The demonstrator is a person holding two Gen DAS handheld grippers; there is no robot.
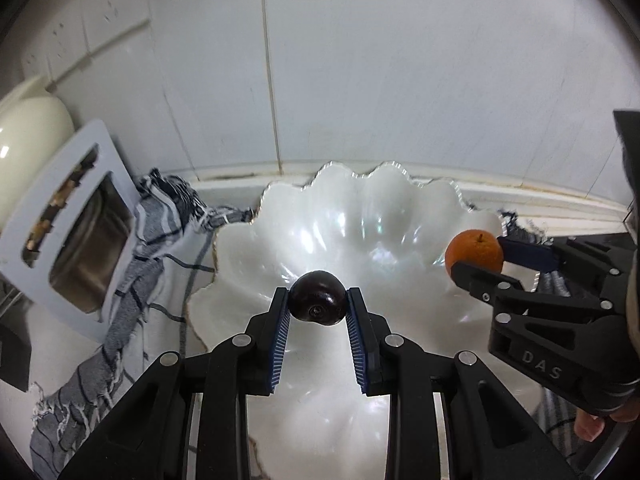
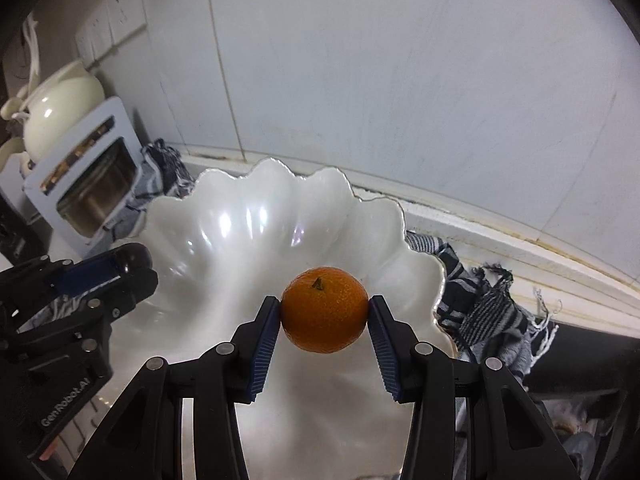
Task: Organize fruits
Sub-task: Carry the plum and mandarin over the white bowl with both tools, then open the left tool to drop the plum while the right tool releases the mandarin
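A dark purple plum (image 1: pixel 318 298) is pinched between the blue pads of my left gripper (image 1: pixel 318 304), held above the near part of a white scalloped bowl (image 1: pixel 360 216). My right gripper (image 2: pixel 324 312) is shut on a small orange (image 2: pixel 324 309) over the same bowl (image 2: pixel 224 232). From the left wrist view the right gripper (image 1: pixel 478 258) and its orange (image 1: pixel 474 255) hang over the bowl's right rim. In the right wrist view the left gripper (image 2: pixel 130 266) with the plum (image 2: pixel 132 258) is at the bowl's left side. The bowl's inside looks bare.
A blue-and-white striped cloth (image 1: pixel 156 248) lies under and around the bowl. At the left stand a white toaster-like frame with a metal tin (image 2: pixel 92 192) and a cream teapot (image 2: pixel 64 104). A white tiled wall (image 1: pixel 400 80) closes the back.
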